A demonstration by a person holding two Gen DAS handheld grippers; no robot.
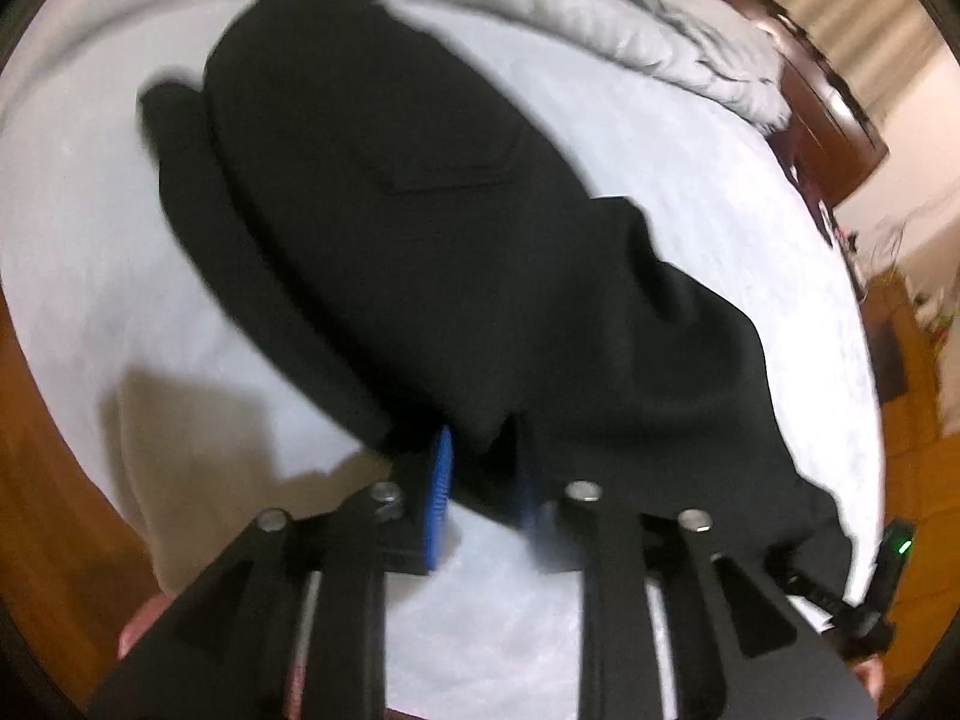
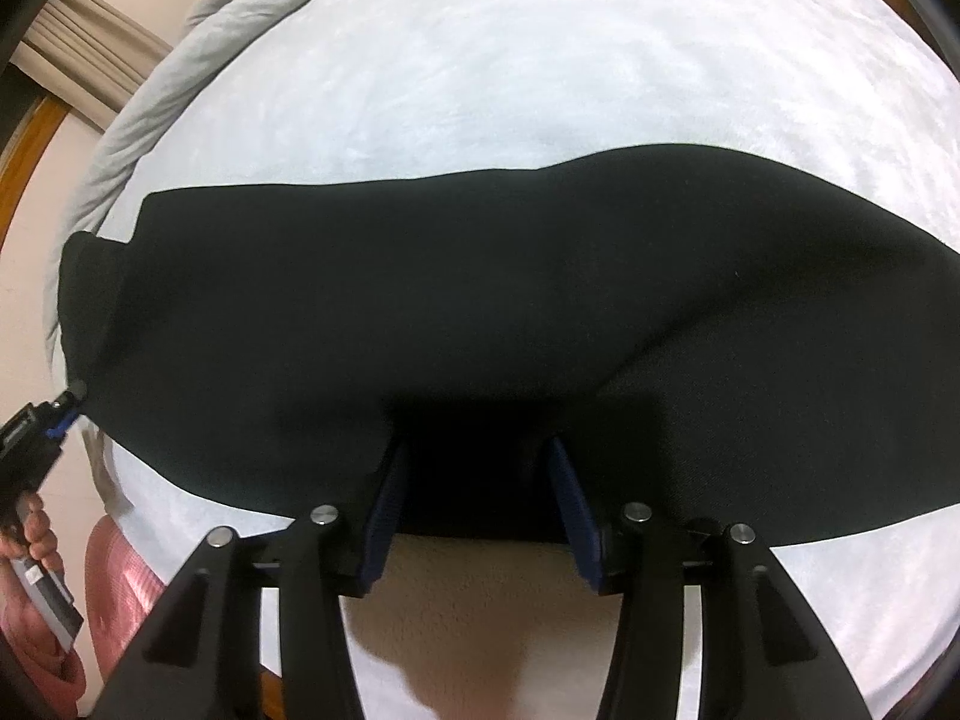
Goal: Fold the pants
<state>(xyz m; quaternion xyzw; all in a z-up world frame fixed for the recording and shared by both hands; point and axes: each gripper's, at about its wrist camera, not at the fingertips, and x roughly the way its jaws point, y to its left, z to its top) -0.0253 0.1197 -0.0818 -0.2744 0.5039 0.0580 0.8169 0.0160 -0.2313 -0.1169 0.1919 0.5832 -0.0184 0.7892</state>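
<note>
Black pants lie lengthwise on a white bed sheet, a back pocket facing up. My left gripper is shut on a bunched end of the pants, which rises off the sheet toward its blue pads. In the right wrist view the pants stretch across the bed sheet. My right gripper stands open over their near edge, with flat fabric between its pads. The left gripper appears at the pants' left corner, held by a hand.
A rumpled grey duvet lies along the far side of the bed, also the duvet at upper left. A wooden bed frame borders the sheet. Dark wooden furniture stands beyond. A pink sleeve is at lower left.
</note>
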